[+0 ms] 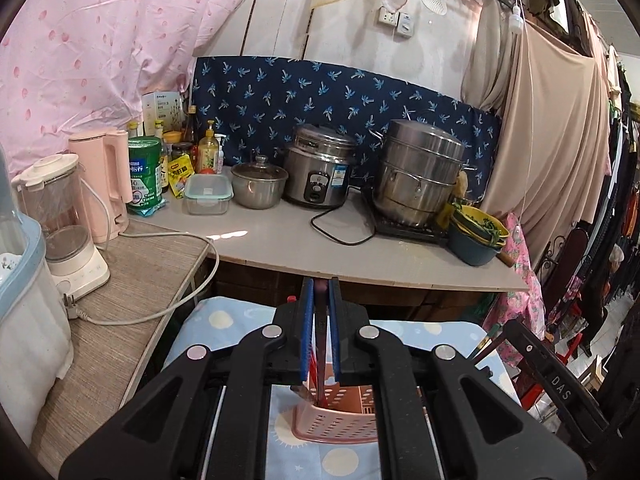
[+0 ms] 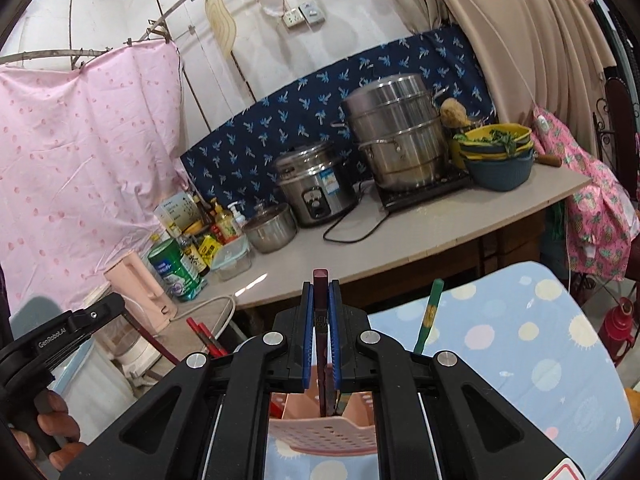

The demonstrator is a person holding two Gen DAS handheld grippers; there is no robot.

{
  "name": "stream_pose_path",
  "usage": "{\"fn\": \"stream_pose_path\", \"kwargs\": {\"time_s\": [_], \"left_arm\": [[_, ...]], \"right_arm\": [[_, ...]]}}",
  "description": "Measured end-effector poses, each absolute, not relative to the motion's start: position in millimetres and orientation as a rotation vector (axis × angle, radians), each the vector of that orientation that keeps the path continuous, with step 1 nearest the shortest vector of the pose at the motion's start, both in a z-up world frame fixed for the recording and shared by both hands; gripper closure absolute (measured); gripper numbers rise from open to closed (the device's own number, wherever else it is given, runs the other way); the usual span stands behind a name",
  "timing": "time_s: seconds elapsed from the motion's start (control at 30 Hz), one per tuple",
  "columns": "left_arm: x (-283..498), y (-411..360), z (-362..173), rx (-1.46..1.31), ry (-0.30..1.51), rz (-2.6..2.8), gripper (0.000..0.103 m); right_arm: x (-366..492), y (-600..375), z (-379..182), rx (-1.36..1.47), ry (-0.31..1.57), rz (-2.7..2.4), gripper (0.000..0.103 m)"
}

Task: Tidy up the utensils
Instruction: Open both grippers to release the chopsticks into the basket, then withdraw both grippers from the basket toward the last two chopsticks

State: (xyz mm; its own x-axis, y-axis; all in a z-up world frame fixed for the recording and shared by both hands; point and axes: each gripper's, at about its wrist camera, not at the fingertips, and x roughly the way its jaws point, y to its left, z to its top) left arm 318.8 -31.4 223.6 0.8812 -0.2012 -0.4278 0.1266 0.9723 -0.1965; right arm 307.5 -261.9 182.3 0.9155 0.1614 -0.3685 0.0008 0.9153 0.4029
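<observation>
Standing almost upright between blue pads, a slim dark-red chopstick (image 1: 321, 344) is clamped in the left gripper (image 1: 320, 308); its squared top pokes just above the pads and its lower end reaches down into the pink perforated utensil basket (image 1: 340, 420). That basket sits on a pale-blue cloth with sun and dot prints (image 1: 224, 312), directly below the closed fingers.

On the grey counter (image 1: 280, 240) behind, from left to right: a white blender (image 1: 60, 216), a pink kettle (image 1: 102, 184), a green tin (image 1: 145, 174), a clear lidded box (image 1: 208, 194), a lidded steel pot (image 1: 259, 184), a rice cooker (image 1: 320, 168), a tall stacked steamer (image 1: 420, 172), then nested blue and yellow bowls (image 1: 478, 236) holding green leaves.

In the right wrist view, a person's hand (image 2: 52, 428) at the lower left grips the handle of the other gripper, and red chopsticks (image 2: 204, 338) rise near it. The right gripper (image 2: 321, 312) is likewise pressed shut on a dark maroon chopstick (image 2: 321, 292), upright, its tip just above the pads and its foot inside the same pink basket (image 2: 320, 432). To its right a green chopstick (image 2: 428, 316) leans out of the basket. Both grippers point forward and slightly downward over the basket.
</observation>
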Motion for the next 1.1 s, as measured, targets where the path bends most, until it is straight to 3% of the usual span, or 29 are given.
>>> {"fn": "stream_pose_path", "kwargs": {"time_s": [0.1,0.2,0.73,1.1], "left_arm": [[316,-32,222,-0.161,0.459,-0.167,0.09],[311,-33,220,-0.153,0.452,-0.162,0.066],[248,-27,204,-0.087,0.476,-0.158,0.065],[176,-17,150,-0.04,0.563,-0.157,0.065]], "right_arm": [[304,-260,179,0.402,0.422,0.088,0.093],[298,-259,179,0.4,0.417,0.088,0.091],[224,-241,186,0.322,0.4,0.128,0.091],[142,-217,151,0.228,0.458,0.141,0.091]]}}
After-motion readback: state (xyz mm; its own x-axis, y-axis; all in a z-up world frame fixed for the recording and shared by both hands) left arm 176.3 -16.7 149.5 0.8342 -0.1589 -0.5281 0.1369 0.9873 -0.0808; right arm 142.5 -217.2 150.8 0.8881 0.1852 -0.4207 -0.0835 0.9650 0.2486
